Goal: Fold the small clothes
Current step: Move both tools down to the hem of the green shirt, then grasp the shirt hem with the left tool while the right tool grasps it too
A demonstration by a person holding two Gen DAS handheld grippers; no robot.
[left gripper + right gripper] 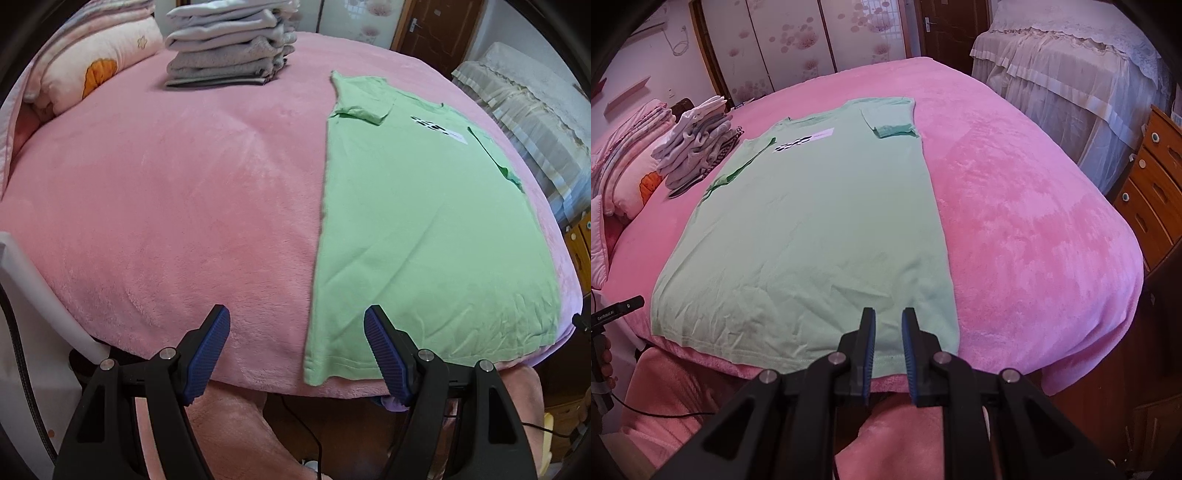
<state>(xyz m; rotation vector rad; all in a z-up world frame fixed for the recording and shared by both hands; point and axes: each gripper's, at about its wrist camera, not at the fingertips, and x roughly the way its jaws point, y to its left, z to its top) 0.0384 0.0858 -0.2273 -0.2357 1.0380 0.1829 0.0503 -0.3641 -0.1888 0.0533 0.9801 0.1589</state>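
Note:
A light green T-shirt (pixel 424 221) (pixel 812 229) lies flat on the pink blanket (pixel 166 184) (pixel 1034 203), hem toward me, collar far. Both sleeves are folded inward; one folded sleeve (pixel 364 107) (pixel 890 122) lies on the chest beside a black print (pixel 798 142). My left gripper (pixel 296 312) hovers wide open over the hem's left corner, holding nothing. My right gripper (pixel 888 314) hangs above the hem near the right corner, its jaws a narrow gap apart with no cloth between them.
A stack of folded grey and white clothes (pixel 229 48) (pixel 698 147) sits at the far left, next to a patterned pillow (pixel 92 66). A second bed under a lace cover (pixel 1071 66) and a wooden dresser (pixel 1152 184) stand to the right.

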